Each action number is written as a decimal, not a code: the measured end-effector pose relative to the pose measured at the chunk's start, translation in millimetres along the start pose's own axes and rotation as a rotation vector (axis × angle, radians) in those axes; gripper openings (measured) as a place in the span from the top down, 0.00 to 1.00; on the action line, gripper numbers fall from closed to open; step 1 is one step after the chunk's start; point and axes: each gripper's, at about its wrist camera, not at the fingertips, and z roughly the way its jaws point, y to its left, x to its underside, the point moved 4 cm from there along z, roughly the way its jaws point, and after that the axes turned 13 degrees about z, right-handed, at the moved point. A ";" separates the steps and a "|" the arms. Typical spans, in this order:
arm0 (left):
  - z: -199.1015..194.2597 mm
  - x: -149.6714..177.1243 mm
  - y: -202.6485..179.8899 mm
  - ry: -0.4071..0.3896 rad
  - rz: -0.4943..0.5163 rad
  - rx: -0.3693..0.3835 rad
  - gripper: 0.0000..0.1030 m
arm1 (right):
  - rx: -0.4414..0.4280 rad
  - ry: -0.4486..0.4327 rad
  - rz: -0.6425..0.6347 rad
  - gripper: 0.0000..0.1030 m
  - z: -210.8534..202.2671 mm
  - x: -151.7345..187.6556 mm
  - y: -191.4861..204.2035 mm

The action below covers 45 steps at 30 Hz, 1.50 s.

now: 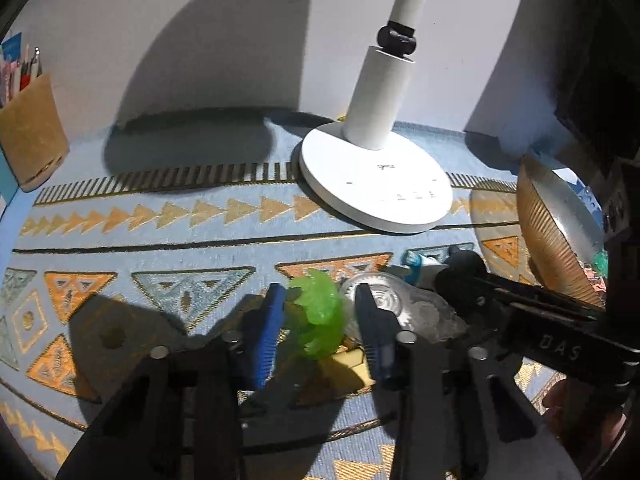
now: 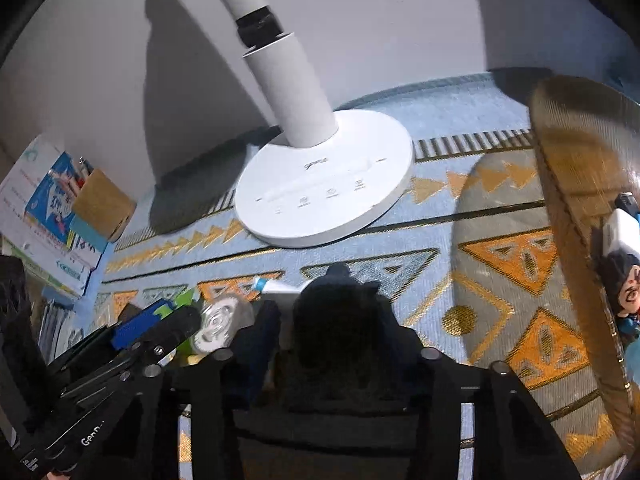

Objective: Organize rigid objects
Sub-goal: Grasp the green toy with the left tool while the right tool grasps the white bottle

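Left gripper [image 1: 320, 328] — black frame, blue ribbed pads.

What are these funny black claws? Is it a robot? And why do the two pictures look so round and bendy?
No robot: a person holds one pincer tool in each hand, and a wide-eyed camera on each tool bends the view. One picture looks along the left gripper, the other along the right gripper. On the patterned cloth stand a white lamp, a brown bowl and a pen holder. A green toy sits between the left gripper's blue fingers; whether they squeeze it is unclear. A dark thing sits between the right ones.
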 end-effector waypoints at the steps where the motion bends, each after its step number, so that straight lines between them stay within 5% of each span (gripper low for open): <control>1: -0.1 -0.1 -1.3 -0.003 0.004 -0.002 0.73 | 0.004 -0.002 -0.003 0.57 0.2 0.2 0.7; 4: -2.6 1.0 -3.3 -0.014 0.013 -0.014 0.81 | 0.005 -0.003 0.006 0.61 -2.1 1.4 0.5; 12: -21.9 7.9 15.1 -0.055 -0.058 0.025 0.81 | 0.023 0.026 0.063 0.63 -24.6 19.0 -13.2; 20: -26.5 11.7 28.2 -0.074 -0.106 0.029 0.81 | 0.002 0.117 0.097 0.62 -57.1 72.0 -13.9; 22: -25.2 12.7 27.1 -0.070 -0.101 0.025 0.81 | -0.009 0.150 0.079 0.59 -60.9 84.6 -13.0; 26: -22.7 13.7 22.0 -0.066 -0.066 -0.001 0.81 | -0.013 0.114 0.000 0.33 -70.2 94.4 -11.2; 32: -23.9 13.6 25.8 -0.076 -0.075 -0.002 0.81 | 0.117 0.042 -0.203 0.30 -58.0 87.7 -2.8; 38: -22.7 13.8 24.5 -0.074 -0.069 -0.013 0.81 | 0.144 0.013 -0.303 0.32 -42.1 89.9 12.4; 42: -17.0 14.7 18.9 -0.056 -0.043 -0.019 0.81 | 0.162 -0.032 -0.337 0.50 -43.2 93.5 16.2; 45: -19.3 14.0 16.9 -0.069 -0.033 -0.028 0.81 | 0.161 -0.038 -0.343 0.50 -44.7 94.7 16.7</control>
